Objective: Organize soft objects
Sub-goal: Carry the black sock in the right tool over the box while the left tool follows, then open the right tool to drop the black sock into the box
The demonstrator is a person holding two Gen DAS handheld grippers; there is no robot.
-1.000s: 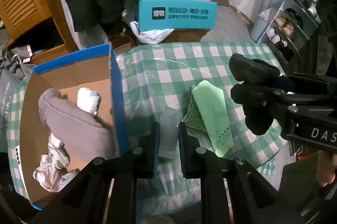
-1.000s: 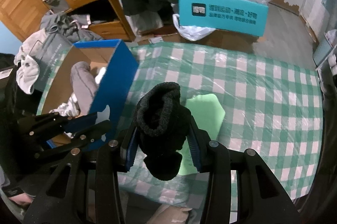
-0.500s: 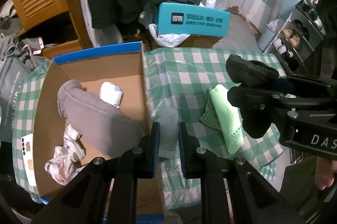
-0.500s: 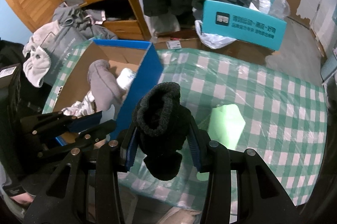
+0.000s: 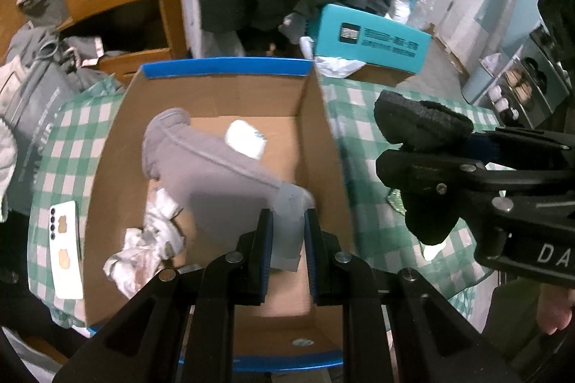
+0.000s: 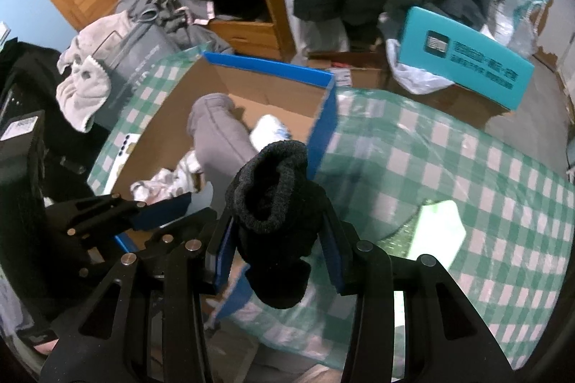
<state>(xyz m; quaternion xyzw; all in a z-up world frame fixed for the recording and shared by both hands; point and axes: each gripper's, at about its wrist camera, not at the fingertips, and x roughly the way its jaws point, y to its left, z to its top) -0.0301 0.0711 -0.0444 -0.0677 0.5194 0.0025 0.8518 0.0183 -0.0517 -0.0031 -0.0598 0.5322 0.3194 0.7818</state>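
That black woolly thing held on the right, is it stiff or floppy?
Probably floppy: the black knit sock bulges above the right tool and droops below it. Likely light and squashy, since the pads dent it. Its fuzzy knit looks unlikely to slip.

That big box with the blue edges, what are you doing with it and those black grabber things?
A person is tidying soft things into the cardboard box on the checked table, with a grabber in each hand. The left gripper is clamped on a pale grey cloth and hangs over the open box. The right gripper squeezes a black sock beside the box's blue wall. A grey garment and crumpled white bits already lie inside. A light green cloth is still on the table.
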